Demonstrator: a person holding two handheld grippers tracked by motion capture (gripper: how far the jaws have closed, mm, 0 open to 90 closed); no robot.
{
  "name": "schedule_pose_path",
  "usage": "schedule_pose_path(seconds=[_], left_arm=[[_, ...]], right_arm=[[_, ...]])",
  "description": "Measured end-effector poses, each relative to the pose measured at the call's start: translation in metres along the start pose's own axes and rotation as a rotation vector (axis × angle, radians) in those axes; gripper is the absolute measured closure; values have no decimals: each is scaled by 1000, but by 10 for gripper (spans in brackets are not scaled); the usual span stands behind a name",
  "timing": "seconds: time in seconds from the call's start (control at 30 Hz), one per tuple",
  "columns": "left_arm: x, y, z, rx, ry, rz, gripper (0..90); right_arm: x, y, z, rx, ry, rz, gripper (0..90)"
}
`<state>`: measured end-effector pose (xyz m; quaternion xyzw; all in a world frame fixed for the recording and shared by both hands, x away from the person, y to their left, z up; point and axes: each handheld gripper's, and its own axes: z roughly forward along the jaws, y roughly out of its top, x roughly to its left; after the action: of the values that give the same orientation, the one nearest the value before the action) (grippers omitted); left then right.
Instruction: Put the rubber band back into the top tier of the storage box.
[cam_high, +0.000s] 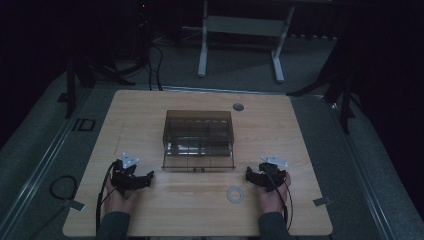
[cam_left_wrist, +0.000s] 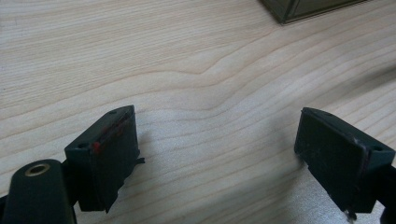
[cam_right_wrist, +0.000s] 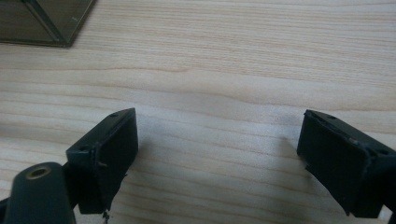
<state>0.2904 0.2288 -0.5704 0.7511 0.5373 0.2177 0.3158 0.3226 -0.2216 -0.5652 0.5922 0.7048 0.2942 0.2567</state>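
Observation:
A smoky transparent drawer box (cam_high: 198, 139) stands in the middle of the wooden table (cam_high: 150, 107), its drawer pulled out toward me. My left gripper (cam_high: 149, 178) rests on the table at the front left of the box, held by a hand, jaws pointing right. My right gripper (cam_high: 248, 174) rests at the front right, jaws pointing left. In the left gripper view, the left gripper (cam_left_wrist: 217, 144) is open over bare wood, with a box corner (cam_left_wrist: 308, 8) at top right. In the right gripper view, the right gripper (cam_right_wrist: 217, 144) is open too, the box corner (cam_right_wrist: 44, 21) at top left.
A grey ring (cam_high: 235, 194) lies on the table between the hands, nearer the right one. A round grey cap (cam_high: 238, 106) sits near the far edge. Cables (cam_high: 62, 187) lie on the floor at left. A desk frame (cam_high: 240, 35) stands beyond the table.

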Motion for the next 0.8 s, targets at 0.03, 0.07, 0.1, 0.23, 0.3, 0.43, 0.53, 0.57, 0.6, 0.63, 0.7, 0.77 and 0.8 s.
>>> schedule_pose_path(seconds=[0.03,0.07,0.1,0.23,0.3,0.43,0.53,0.57,0.6,0.63,0.7,0.77,0.8], left_arm=[[0,0,0,0,0,0,135],[0,0,0,0,0,0,135],[0,0,0,0,0,0,135],[0,0,0,0,0,0,134],[0,0,0,0,0,0,135],[0,1,0,1,7,-6,134],[-1,1,1,3,12,-11,130],[-1,1,1,3,12,-11,129],[-1,1,1,3,12,-11,129],[-1,1,1,3,12,-11,129],[-1,1,1,3,12,-11,129],[-1,1,1,3,12,-11,129],[-1,1,1,3,12,-11,129]], right_arm=[[0,0,0,0,0,0,122],[0,0,0,0,0,0,122],[0,0,0,0,0,0,122],[0,0,0,0,1,1,121],[0,0,0,0,0,-1,124],[0,0,0,0,1,-1,124],[0,-1,-1,-1,-5,4,146],[0,-1,-2,3,-8,7,183],[0,0,-4,8,-11,11,220],[-1,0,-5,11,-9,9,247],[-3,0,-8,20,-5,5,292],[-5,1,-9,31,7,0,321],[-7,2,-10,35,24,1,330]])
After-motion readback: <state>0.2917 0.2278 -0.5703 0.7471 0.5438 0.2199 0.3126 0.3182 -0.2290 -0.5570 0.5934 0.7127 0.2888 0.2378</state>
